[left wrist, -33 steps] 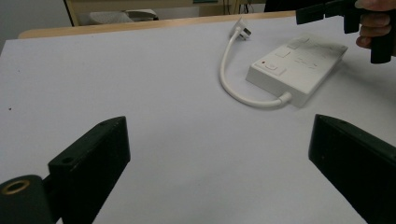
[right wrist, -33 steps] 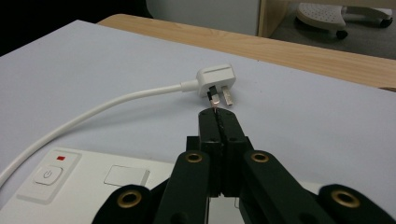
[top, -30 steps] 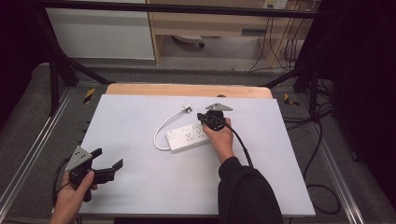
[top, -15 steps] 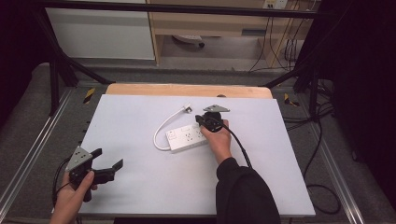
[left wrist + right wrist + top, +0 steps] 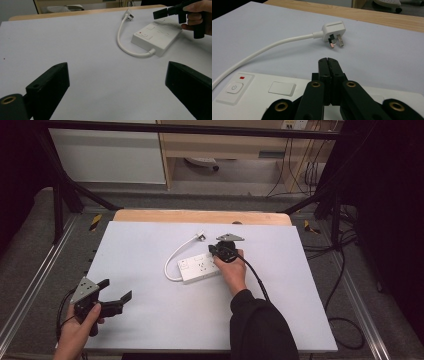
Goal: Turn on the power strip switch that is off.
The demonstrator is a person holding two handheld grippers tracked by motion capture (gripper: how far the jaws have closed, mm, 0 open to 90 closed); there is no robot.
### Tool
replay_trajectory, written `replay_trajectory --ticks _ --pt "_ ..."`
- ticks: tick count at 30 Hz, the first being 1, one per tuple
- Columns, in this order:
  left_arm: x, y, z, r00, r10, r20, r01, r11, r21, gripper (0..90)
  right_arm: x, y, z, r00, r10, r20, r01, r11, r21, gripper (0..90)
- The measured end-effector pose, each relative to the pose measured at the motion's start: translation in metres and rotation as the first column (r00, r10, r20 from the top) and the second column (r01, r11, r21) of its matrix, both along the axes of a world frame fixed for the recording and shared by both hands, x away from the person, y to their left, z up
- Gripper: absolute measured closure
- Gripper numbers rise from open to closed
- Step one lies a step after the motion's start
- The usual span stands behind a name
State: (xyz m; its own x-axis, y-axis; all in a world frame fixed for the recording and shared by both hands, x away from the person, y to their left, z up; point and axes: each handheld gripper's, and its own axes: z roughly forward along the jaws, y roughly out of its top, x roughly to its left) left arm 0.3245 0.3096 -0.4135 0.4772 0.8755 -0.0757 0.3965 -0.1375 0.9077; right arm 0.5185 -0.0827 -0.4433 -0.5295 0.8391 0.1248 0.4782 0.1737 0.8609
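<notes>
Power strip (image 5: 200, 268) mid-table, its plug (image 5: 333, 32) lying loose beyond it. Right gripper (image 5: 328, 62) clenched empty, poised over the strip; left gripper (image 5: 114, 296) released, parked near corner. Likely next: open right, reach for plug

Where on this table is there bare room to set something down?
Free: the wide stretch between the left gripper and the power strip, the table's right side beyond the person's sleeve, and the far left corner. Crowded: the middle, where strip, cord, plug and right gripper sit together.
</notes>
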Motion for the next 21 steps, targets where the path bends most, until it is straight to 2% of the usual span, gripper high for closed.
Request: replay_trajectory --ticks 21 --pt "0.0 0.0001 0.0 1.0 0.001 0.0 -0.001 1.0 0.001 5.3 -0.007 0.0072 -0.0013 0.9995 0.03 -0.012 -0.03 0.999 -0.011 90.0"
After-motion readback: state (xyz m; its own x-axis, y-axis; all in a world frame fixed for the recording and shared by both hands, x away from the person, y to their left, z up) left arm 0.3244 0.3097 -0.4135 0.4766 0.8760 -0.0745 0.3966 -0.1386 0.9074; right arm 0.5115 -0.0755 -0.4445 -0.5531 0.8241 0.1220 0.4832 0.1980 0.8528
